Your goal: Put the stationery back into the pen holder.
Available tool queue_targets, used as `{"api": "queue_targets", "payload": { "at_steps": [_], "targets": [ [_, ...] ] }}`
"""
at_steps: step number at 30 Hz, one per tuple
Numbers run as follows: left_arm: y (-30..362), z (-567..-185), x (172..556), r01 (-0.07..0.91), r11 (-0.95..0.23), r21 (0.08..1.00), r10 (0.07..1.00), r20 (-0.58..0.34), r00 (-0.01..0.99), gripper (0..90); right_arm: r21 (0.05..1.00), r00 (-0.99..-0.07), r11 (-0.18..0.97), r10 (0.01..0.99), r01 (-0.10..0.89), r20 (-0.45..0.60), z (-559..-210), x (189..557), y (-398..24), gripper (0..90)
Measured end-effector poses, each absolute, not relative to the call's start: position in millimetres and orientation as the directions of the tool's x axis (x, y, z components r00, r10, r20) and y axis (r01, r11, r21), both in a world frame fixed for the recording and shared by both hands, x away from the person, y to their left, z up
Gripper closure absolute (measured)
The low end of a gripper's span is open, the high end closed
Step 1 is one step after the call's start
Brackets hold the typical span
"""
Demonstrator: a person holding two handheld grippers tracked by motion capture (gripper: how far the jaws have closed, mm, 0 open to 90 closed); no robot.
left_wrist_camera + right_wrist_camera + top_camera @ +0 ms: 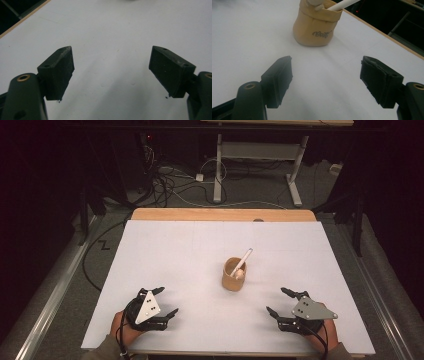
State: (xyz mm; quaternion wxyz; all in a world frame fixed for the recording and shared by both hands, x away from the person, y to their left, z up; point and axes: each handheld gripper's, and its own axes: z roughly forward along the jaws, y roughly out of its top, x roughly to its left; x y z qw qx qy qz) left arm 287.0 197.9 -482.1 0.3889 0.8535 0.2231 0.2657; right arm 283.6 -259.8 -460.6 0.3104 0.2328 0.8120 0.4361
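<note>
The pouch [234,275] (a white stick [245,258] leaning inside) stands mid-table, toward the near edge. Left gripper [165,303] and right gripper [280,302] rest near that edge, released and empty. Best approach low, steadying its soft wall.

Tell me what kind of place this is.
Probably a lab or recording workspace, not a home: a table covered in a plain white sheet, loose cables across the grey floor, a bare desk frame behind, and dark surroundings. A tan pouch sits between the open grippers.
</note>
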Motion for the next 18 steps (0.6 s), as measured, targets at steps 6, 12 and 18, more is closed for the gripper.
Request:
{"api": "queue_targets", "payload": {
  "at_steps": [6, 12, 18],
  "targets": [
    [197.0, -482.3, 286.6, 0.172, -0.6, 0.781, 0.585, 0.282, 0.76, 19.4, 0.851, -0.697, 0.514, 0.649, 0.107, -0.304, -460.3, 283.1, -260.5, 26.3],
    [196.7, -482.7, 287.0, 0.168, -0.603, 0.779, 0.583, 0.287, 0.76, 19.4, 0.851, -0.7, 0.515, 0.646, 0.105, -0.305, -460.8, 283.4, -259.6, 26.3],
    [196.1, -482.8, 288.0, 0.17, -0.602, 0.78, 0.585, 0.287, 0.759, 19.4, 0.851, -0.701, 0.513, 0.646, 0.108, -0.301, -461.5, 284.5, -260.7, 26.3]
  ]
}}
